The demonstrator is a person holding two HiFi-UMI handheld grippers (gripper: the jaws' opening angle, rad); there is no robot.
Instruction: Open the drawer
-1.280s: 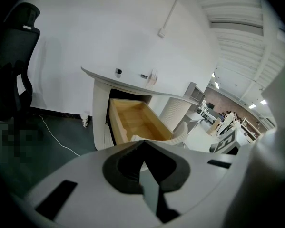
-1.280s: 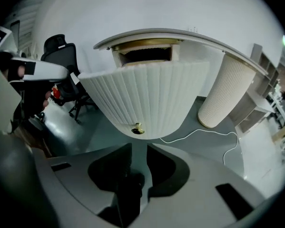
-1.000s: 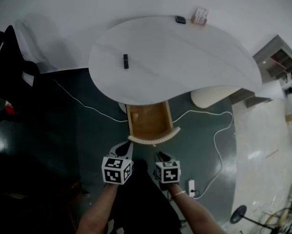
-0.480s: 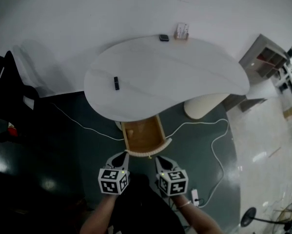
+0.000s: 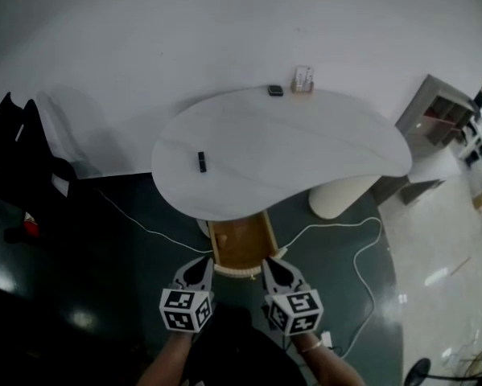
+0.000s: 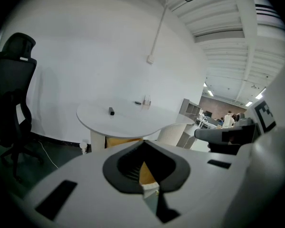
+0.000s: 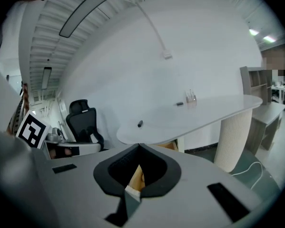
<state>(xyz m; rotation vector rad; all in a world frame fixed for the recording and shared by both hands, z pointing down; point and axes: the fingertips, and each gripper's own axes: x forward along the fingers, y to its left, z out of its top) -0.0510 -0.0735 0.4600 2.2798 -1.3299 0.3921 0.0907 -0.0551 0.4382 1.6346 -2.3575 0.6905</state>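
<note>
While the drawer [image 5: 241, 244] is sitting pulled out beneath the table [image 5: 305, 151], just ahead of both sets of jaws, the left gripper [image 5: 206, 260] and right gripper [image 5: 267, 262] are hovering, jaws pressed together and empty, probably needing only to avoid nudging its front.

drawer [image 5: 241, 244] sticks out from under the tabletop's [image 5: 305, 151] near edge. on the tabletop a block [image 5: 201, 162] lies left, a holder [image 5: 303, 78] at the far edge. chair [image 5: 23, 159] stands left, shelf [image 5: 446, 111] right, cable [image 5: 361, 240] on the floor.
</note>
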